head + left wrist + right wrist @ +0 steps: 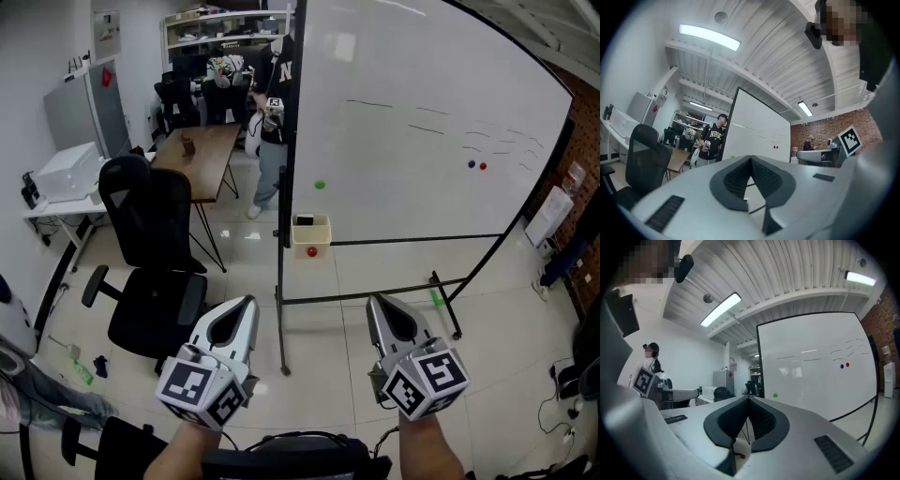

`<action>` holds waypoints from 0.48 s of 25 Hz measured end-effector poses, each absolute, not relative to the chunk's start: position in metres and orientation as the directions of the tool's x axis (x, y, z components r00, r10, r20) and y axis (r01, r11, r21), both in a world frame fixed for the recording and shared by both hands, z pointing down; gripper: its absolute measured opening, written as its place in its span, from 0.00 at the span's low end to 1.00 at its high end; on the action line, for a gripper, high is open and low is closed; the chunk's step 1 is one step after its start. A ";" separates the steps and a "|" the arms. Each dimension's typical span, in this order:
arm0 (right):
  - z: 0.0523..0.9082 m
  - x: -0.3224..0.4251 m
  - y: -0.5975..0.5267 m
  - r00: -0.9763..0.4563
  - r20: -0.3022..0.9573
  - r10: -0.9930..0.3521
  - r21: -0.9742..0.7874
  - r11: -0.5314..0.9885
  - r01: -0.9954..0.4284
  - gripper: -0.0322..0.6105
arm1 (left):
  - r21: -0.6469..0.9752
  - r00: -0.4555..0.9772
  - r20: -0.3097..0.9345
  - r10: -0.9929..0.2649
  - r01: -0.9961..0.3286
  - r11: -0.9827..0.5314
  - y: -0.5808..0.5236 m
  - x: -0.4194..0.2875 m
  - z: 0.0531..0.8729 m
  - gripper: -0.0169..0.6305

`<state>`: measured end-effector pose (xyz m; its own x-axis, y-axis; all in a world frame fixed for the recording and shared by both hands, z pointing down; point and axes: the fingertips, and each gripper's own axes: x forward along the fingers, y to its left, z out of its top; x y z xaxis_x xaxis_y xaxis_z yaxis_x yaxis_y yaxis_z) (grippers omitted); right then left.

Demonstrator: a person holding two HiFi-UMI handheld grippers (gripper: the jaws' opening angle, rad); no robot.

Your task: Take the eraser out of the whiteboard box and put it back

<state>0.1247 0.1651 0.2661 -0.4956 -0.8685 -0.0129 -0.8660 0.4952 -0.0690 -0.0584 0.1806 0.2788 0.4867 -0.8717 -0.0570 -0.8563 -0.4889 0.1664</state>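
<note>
A small cream box (pixel 310 240) with a red dot on its front hangs at the lower left corner of the big whiteboard (pixel 412 122). The dark eraser (pixel 305 221) lies in the box's open top. Both grippers are held low and near me, well short of the box, pointing level toward the board. My left gripper (pixel 248 300) is shut with nothing in it; in the left gripper view its pads (pixel 751 159) meet at the tip. My right gripper (pixel 372 298) is likewise shut and empty, its tip (pixel 749 399) aimed at the whiteboard (pixel 815 366).
The board's black stand (pixel 281 319) and floor legs lie between me and the box. A black office chair (pixel 150 234) stands at the left, a wooden table (pixel 197 155) behind it. A person (pixel 272 112) stands beyond the board's left edge. Green (pixel 320 185), blue and red magnets sit on the board.
</note>
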 end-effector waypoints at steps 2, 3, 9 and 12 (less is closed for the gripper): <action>0.264 0.116 0.163 -0.480 -0.016 -0.877 -0.068 0.480 -0.875 0.07 | 0.161 0.498 -0.062 -0.865 -0.851 -0.501 0.178 -0.070 0.278 0.07; 0.264 0.111 0.161 -0.473 -0.018 -0.881 -0.067 0.473 -0.879 0.07 | 0.158 0.502 -0.064 -0.862 -0.848 -0.506 0.177 -0.077 0.278 0.07; 0.260 0.082 0.150 -0.464 -0.024 -0.886 -0.051 0.464 -0.884 0.07 | 0.170 0.510 -0.053 -0.859 -0.843 -0.511 0.165 -0.106 0.285 0.07; 0.260 0.078 0.135 -0.471 -0.025 -0.882 -0.049 0.472 -0.880 0.07 | 0.168 0.510 -0.050 -0.859 -0.843 -0.511 0.151 -0.109 0.287 0.07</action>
<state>0.0780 0.1353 0.2599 -0.4709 -0.8818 -0.0248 -0.8805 0.4715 -0.0490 -0.1086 0.1515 0.2871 0.5103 -0.8585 -0.0501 -0.8430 -0.5109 0.1684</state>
